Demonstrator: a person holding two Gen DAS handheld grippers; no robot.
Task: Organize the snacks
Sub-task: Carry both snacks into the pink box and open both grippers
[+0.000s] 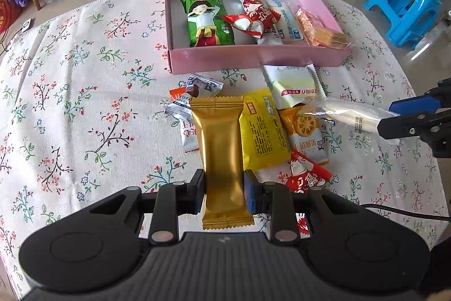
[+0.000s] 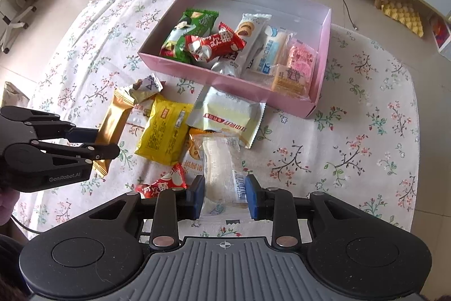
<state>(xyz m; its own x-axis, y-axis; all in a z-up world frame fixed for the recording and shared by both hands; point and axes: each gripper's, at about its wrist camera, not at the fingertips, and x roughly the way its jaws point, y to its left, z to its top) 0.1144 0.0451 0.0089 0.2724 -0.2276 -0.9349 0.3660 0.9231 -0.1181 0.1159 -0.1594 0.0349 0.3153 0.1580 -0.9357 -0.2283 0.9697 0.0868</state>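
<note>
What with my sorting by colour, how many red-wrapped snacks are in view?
2. The boxed red packet lies on other snacks inside the pink box. The loose red packet lies on the floral cloth at the pile's near edge. More may be hidden underneath.

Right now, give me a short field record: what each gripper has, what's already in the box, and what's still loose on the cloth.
left gripper: shut on gold snack bar
right gripper: shut on clear-wrapped white snack
pink box: open, on the floral tablecloth
in box: green cartoon packet, red candy packets, white-blue packets, pink wafers
loose on cloth: yellow packet, pale green-white packet, orange cracker packet, red packet, small wrappers
</note>
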